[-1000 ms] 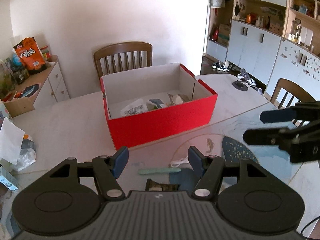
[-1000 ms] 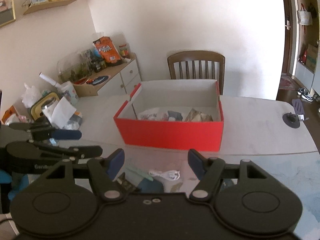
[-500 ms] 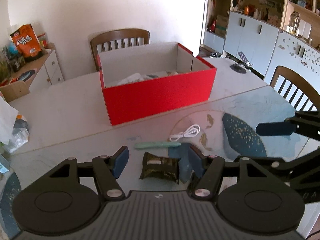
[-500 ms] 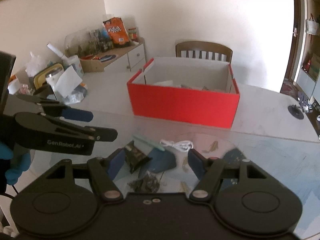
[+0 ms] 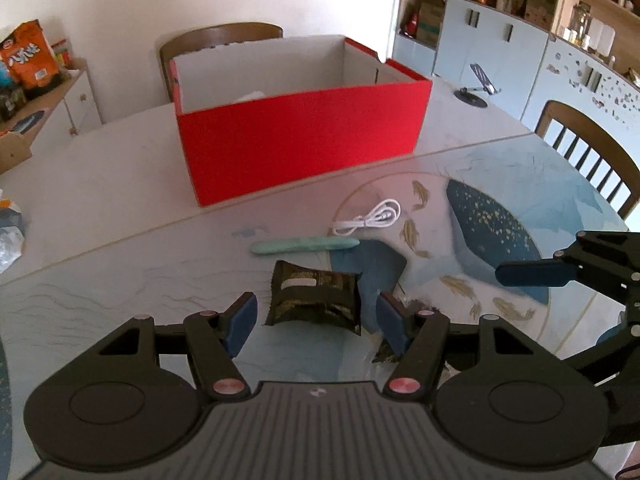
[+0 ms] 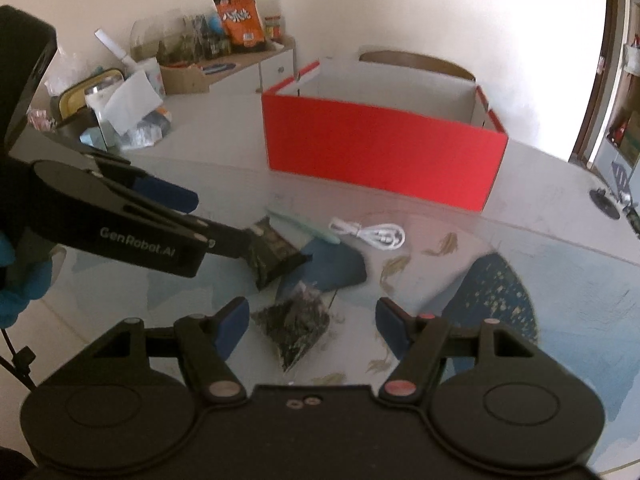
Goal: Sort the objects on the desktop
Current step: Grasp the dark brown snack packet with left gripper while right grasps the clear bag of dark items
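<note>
Both grippers have dropped toward the surface (image 5: 120,208). Left gripper (image 5: 316,322) jaws spread astride the dark packet (image 5: 314,298); right gripper (image 6: 312,324) jaws spread around the clear herb bag (image 6: 298,326). Settle lower, centre each, then pinch.

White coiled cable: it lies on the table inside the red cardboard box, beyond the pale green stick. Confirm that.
Wrong on one count: the white coiled cable lies on the table in front of the red cardboard box, outside it, not inside. It is beyond the pale green stick. The left wrist view shows this.
</note>
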The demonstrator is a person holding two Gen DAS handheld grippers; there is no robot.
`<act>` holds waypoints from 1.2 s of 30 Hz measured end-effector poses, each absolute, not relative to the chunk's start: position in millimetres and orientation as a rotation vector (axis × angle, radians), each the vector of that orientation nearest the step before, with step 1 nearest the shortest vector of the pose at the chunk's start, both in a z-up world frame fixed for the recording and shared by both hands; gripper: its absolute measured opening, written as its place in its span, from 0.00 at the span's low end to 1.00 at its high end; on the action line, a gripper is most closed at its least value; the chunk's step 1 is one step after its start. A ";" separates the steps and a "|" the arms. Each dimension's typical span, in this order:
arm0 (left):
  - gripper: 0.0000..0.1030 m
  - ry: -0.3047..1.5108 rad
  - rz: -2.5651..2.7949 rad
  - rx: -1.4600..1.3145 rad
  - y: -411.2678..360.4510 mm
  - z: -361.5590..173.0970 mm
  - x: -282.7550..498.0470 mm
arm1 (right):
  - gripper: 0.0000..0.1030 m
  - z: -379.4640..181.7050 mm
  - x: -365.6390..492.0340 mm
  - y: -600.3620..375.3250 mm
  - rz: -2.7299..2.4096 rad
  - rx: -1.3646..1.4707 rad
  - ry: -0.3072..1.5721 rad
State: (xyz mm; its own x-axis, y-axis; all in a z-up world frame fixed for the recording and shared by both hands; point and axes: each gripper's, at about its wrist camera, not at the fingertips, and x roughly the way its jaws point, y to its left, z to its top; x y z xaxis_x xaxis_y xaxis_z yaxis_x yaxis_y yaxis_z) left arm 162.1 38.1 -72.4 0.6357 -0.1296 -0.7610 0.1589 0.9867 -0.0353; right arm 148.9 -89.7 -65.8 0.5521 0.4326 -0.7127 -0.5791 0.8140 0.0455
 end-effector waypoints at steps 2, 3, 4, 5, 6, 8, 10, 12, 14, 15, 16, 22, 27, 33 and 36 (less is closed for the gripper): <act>0.66 0.874 -0.177 0.044 37.1 -79.1 165.3 | 0.68 -71.7 149.8 -88.1 0.607 -0.209 0.794; 0.72 0.879 -0.182 0.047 36.3 -82.6 166.8 | 0.68 -74.7 150.1 -87.3 0.610 -0.211 0.801; 0.75 0.877 -0.185 0.048 36.0 -85.2 167.8 | 0.68 -77.3 150.9 -86.6 0.615 -0.213 0.807; 0.77 0.876 -0.188 0.049 36.0 -87.8 168.7 | 0.68 -79.8 151.3 -85.6 0.619 -0.215 0.813; 0.82 0.877 -0.191 0.050 35.8 -90.3 170.2 | 0.68 -82.5 152.0 -85.0 0.625 -0.211 0.821; 0.84 0.877 -0.191 0.049 35.8 -94.6 172.9 | 0.68 -87.1 154.0 -83.8 0.645 -0.196 0.838; 0.85 0.883 -0.194 0.039 36.7 -98.3 177.0 | 0.68 -91.9 154.6 -81.9 0.645 -0.200 0.843; 0.89 0.889 -0.191 0.035 37.3 -101.9 181.5 | 0.68 -96.8 156.6 -80.3 0.647 -0.203 0.856; 0.90 0.894 -0.195 0.034 37.4 -105.1 185.2 | 0.68 -101.1 158.0 -79.2 0.645 -0.206 0.866; 0.90 0.895 -0.191 0.039 37.1 -106.8 187.1 | 0.68 -102.8 158.7 -78.7 0.647 -0.208 0.870; 0.90 0.897 -0.190 0.039 37.0 -108.3 188.9 | 0.68 -104.1 159.2 -78.0 0.646 -0.211 0.871; 0.90 0.899 -0.187 0.041 35.9 -116.1 196.4 | 0.68 -110.6 167.0 -74.6 0.627 -0.225 0.869; 0.90 0.903 -0.177 0.022 38.2 -121.2 200.6 | 0.68 -114.1 173.9 -74.0 0.615 -0.212 0.873; 0.90 0.906 -0.178 0.006 38.8 -123.9 201.6 | 0.65 -114.2 177.0 -71.6 0.616 -0.212 0.864; 0.84 0.901 -0.180 0.027 37.3 -124.2 201.3 | 0.65 -114.7 178.5 -71.9 0.615 -0.210 0.862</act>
